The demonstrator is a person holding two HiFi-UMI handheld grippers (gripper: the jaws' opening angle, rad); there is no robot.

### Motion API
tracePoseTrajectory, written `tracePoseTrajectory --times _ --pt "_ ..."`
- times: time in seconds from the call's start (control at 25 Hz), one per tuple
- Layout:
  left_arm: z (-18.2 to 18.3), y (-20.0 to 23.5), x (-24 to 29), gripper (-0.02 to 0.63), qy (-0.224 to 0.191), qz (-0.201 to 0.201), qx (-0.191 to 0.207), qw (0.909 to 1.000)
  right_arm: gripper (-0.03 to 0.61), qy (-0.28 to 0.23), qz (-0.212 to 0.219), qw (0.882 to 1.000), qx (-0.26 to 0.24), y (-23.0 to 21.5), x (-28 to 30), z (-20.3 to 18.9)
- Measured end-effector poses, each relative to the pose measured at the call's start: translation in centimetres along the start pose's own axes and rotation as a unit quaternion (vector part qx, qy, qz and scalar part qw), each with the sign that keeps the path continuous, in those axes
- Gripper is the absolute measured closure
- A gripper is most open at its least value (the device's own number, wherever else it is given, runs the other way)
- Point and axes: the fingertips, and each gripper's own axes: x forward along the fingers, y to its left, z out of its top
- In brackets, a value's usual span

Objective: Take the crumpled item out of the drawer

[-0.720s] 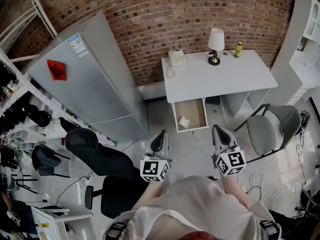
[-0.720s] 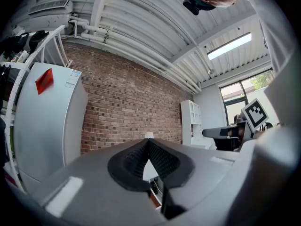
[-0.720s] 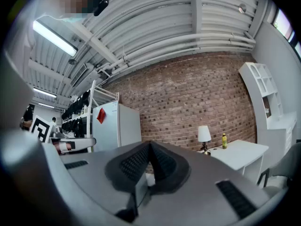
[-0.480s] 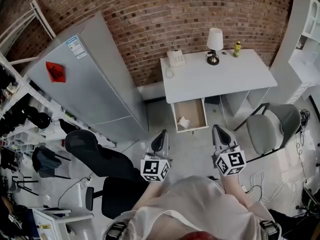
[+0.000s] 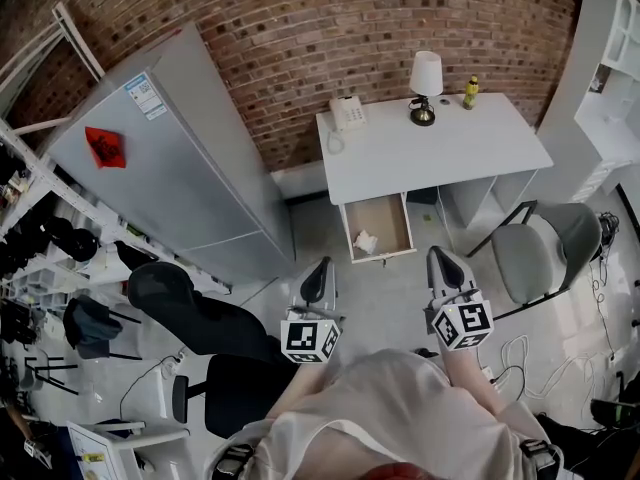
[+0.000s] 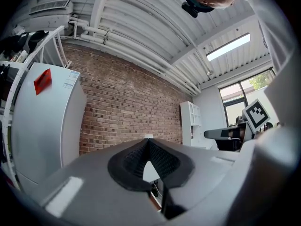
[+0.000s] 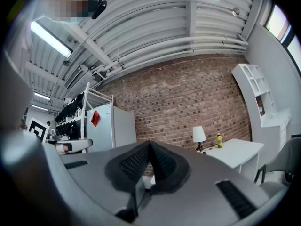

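A white crumpled item [image 5: 365, 241] lies in the open wooden drawer [image 5: 378, 227] under the white desk [image 5: 430, 153] in the head view. Both grippers hang well short of the drawer, close to the person's body. My left gripper [image 5: 319, 276] points up toward the drawer, jaws together with nothing between them. My right gripper [image 5: 444, 265] is level with it to the right, jaws also closed and empty. In the left gripper view the gripper [image 6: 148, 142] faces the brick wall; in the right gripper view the gripper [image 7: 149, 145] faces the wall, with the desk [image 7: 236, 152] at right.
A grey refrigerator [image 5: 170, 158] stands left of the desk. On the desk sit a phone [image 5: 347, 115], a lamp [image 5: 425, 78] and a yellow bottle [image 5: 469, 92]. A black office chair [image 5: 185, 308] is at lower left, a grey chair [image 5: 540, 253] at right. Shelving [image 5: 30, 238] lines the left side.
The head view has shifted slightly, so the desk and drawer sit a little higher and further left. Both grippers stay closed in nearly the same place.
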Motion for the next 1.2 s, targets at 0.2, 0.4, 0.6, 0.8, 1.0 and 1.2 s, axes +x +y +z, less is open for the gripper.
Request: tracePoseTrajectory --times 0.2,0.4,0.6,0.8,1.0,1.2 --pt "-0.4 0.0 0.6 0.604 -0.001 -0.013 -0.003 0.9999 0.577 0.005 -0.008 1.000 0.000 -0.6 0.1 -0.3" --pt "-1.2 -1.0 2.2 0.604 0.007 -0.022 -0.005 0.9997 0.577 0.017 -0.012 1.000 0.004 -2.3 0.4 -0.9" --pt "-2.6 -1.5 5.4 0.604 0.024 -0.019 -0.005 0.9995 0.577 0.026 -0.009 1.000 0.007 -5.6 2.3 -1.8" --pt "-3.9 -2.4 10.5 0.604 0.038 -0.005 0.001 0.9993 0.577 0.032 0.016 0.999 0.012 -10.5 5.9 -2.4" --pt "-4.7 -3.4 17.5 0.604 0.043 0.019 0.004 0.9989 0.577 0.043 0.057 0.997 0.004 -16.6 10.8 -2.6" --pt "-4.7 -4.1 23.6 0.604 0.042 0.051 0.013 0.9977 0.577 0.038 0.089 0.995 -0.001 -22.9 15.3 -1.5"
